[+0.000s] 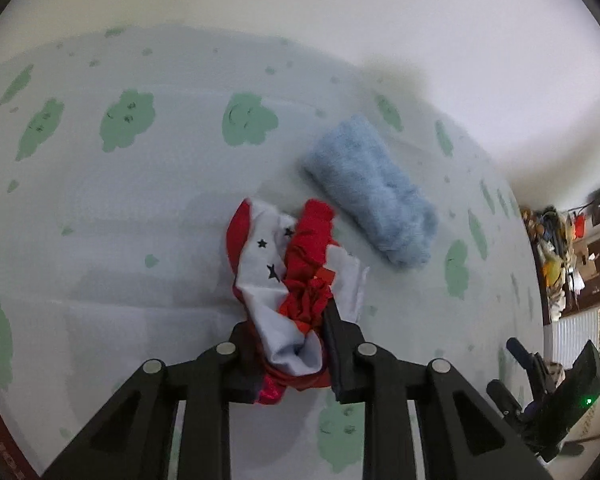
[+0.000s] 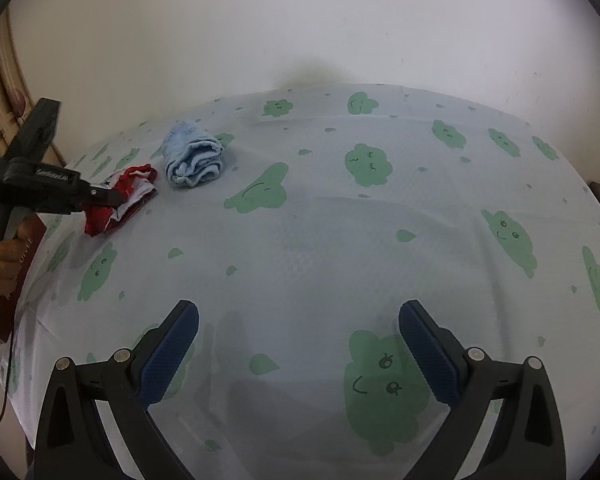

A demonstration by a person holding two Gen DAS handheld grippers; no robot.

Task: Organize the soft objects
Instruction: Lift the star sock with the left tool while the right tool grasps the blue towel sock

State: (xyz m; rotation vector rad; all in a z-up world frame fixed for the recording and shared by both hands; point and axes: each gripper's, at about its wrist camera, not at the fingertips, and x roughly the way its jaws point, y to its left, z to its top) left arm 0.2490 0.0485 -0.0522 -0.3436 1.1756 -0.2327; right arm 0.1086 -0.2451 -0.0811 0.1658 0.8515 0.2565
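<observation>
Soft objects: two are seen on the surface, which is covered by a pale sheet printed with green smiling blobs and backed by a plain white wall.

Blue towel, rolled and fluffy, is laid near the far left part of the surface as seen from the right wrist view; nothing is touching it.

Red-and-white cloth, crumpled, with black stars on the white part, is lying just beside the towel, a narrow strip of sheet being visible between them.

Left gripper is closed on the near end of the red-and-white cloth; fabric is pinched between the black fingers and bunched up around them. The cloth is resting on the sheet.

Right gripper is held wide open over bare sheet, well apart from both items; nothing is gripped between its blue-padded fingers.

A person's hand is seen on the left gripper's handle.
</observation>
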